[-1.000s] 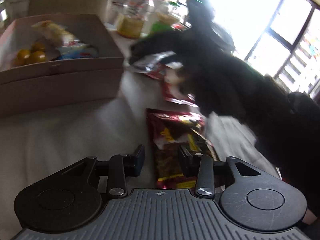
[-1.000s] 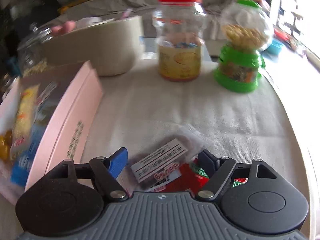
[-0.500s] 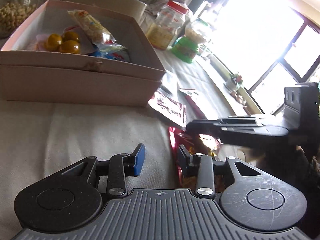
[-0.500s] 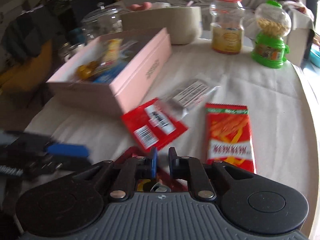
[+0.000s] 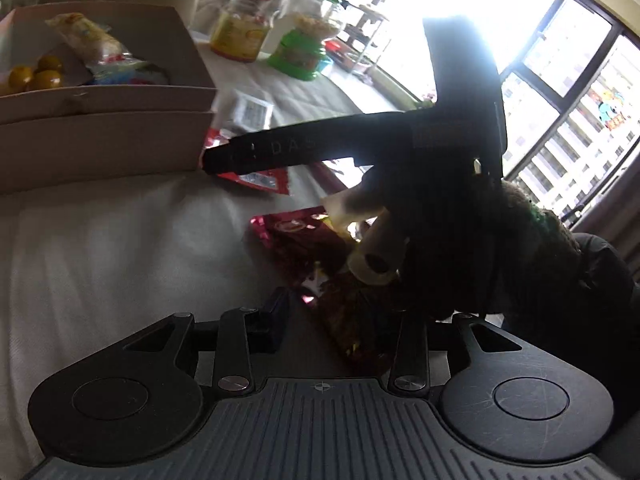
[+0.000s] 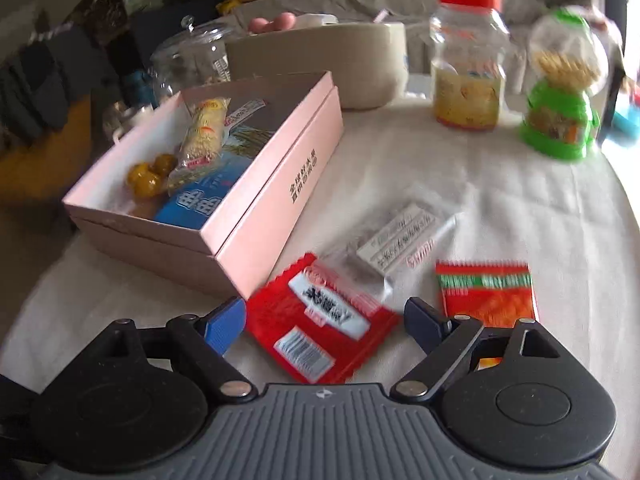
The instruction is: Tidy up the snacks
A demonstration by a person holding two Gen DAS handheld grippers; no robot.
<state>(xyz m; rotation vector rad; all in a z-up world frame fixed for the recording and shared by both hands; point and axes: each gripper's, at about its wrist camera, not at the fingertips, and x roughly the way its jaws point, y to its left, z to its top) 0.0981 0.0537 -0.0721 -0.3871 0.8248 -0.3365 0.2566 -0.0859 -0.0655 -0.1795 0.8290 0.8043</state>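
Observation:
My right gripper [image 6: 324, 320] is down at the table with its jaws opening wide. A red snack packet [image 6: 320, 328] lies flat between its fingertips, and the pads do not touch it. In the left wrist view this gripper [image 5: 216, 158] is a dark bar that reaches to the corner of the pink box [image 5: 100, 136]. My left gripper [image 5: 340, 316] stands half open over a dark red foil packet [image 5: 316, 256] that lies loose on the cloth between its fingers. The open pink box [image 6: 276, 184] holds yellow candies [image 6: 148, 176], a noodle packet [image 6: 204, 136] and a blue packet [image 6: 192, 208].
A clear packet with a white label [image 6: 400, 244] and an orange-red packet [image 6: 488, 292] lie right of the box. Behind stand a red-lidded jar [image 6: 468, 68], a green dispenser [image 6: 560, 112], a beige round container [image 6: 320, 64] and a glass jar [image 6: 192, 60]. A window is at the right.
The right gripper, shut half a second ago, now stands wide open around the red packet and has moved closer to the box. It now crosses the left wrist view.

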